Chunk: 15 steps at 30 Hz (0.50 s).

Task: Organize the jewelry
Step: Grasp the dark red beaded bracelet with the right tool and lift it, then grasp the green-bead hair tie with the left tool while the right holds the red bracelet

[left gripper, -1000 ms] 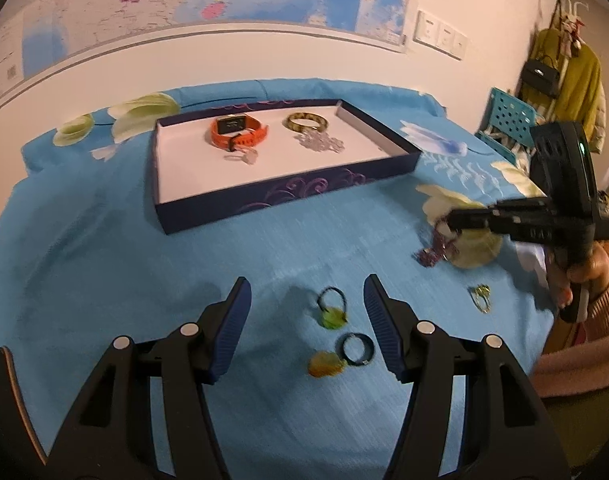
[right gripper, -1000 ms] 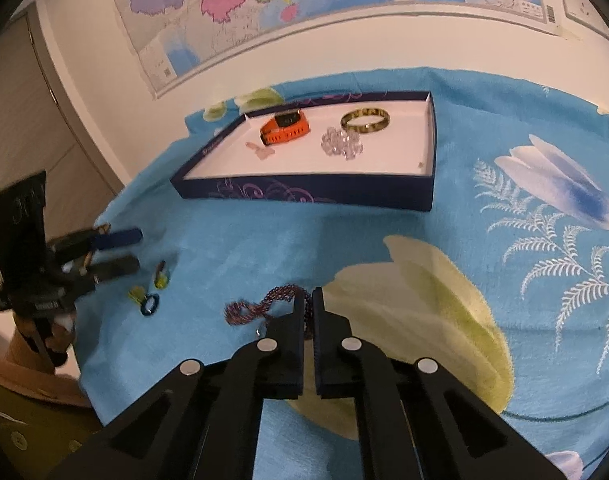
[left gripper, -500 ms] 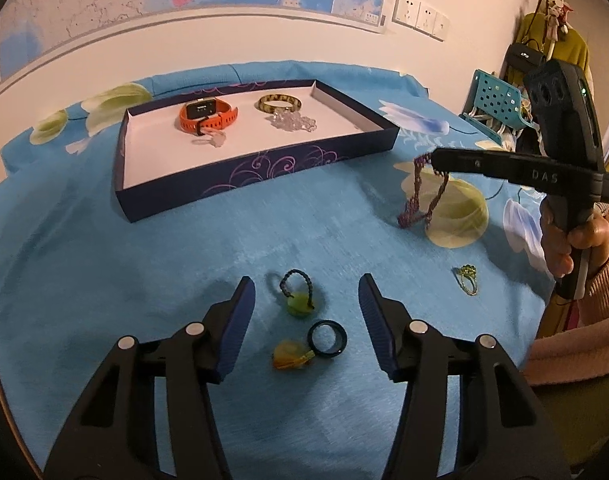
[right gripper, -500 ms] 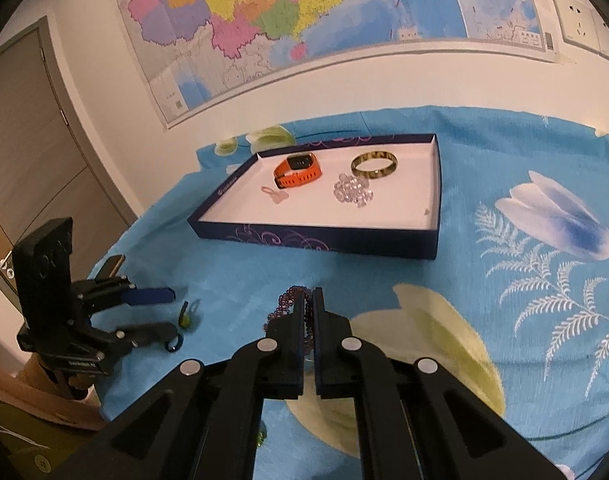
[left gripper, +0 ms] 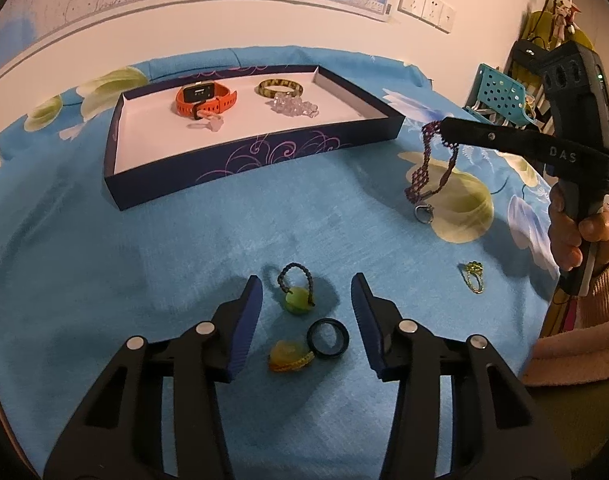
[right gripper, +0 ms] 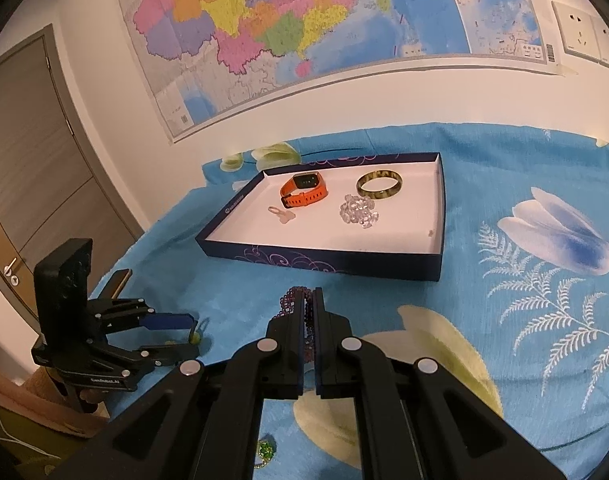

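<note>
My right gripper (right gripper: 310, 296) is shut on a purple beaded bracelet (left gripper: 424, 172) and holds it in the air, hanging just right of the dark blue tray (left gripper: 240, 168); the bracelet also shows between the jaws in the right wrist view (right gripper: 290, 304). The tray (right gripper: 324, 258) holds an orange watch (left gripper: 204, 98), a brown bangle (left gripper: 280, 87), a clear crystal bracelet (left gripper: 294, 107) and a small pink piece (left gripper: 208, 123). My left gripper (left gripper: 306, 296) is open low over a green bead ring (left gripper: 296, 294), a black ring (left gripper: 328, 338) and an orange pendant (left gripper: 289, 356).
A small green and gold ring (left gripper: 474, 276) lies on the blue flowered cloth (left gripper: 104, 280) near my right hand. A wall with a map stands behind the tray. A teal chair (left gripper: 500, 94) stands at the far right. A door (right gripper: 28, 168) shows on the left.
My right gripper lifted the purple bracelet off the cloth and carried it up toward the tray's right end. My left gripper moved slightly forward over the small rings, still open.
</note>
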Available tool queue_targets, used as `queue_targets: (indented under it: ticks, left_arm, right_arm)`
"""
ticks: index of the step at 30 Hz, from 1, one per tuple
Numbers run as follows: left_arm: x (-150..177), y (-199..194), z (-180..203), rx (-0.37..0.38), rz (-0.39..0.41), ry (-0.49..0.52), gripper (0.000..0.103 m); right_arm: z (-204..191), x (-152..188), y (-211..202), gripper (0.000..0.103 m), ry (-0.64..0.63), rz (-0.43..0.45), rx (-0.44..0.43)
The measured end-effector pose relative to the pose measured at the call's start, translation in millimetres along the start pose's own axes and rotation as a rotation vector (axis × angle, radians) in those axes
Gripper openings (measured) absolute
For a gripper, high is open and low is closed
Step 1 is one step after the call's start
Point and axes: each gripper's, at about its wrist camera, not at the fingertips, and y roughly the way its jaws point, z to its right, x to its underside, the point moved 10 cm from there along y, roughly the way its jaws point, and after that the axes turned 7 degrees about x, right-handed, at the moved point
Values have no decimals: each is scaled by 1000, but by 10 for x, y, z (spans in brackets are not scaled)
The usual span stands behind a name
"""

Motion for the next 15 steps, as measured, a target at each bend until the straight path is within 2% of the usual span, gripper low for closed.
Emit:
queue_targets:
  ticks: [4, 7, 12, 15]
  left_arm:
    - [5, 8, -14, -2, -5, -6, 43]
    - [14, 23, -29, -10, -12, -11, 36]
    - [13, 30, -72, -30, -10, -23, 19]
    - [13, 28, -72, -38, -8, -22, 18]
  right_arm:
    - [-39, -24, -2, 2, 0, 8, -12]
    - [-66, -28, 18, 2, -4, 6, -18]
    - [-109, -35, 42, 2, -10, 3, -28]
    - [-111, -36, 45, 2, -9, 4, -31]
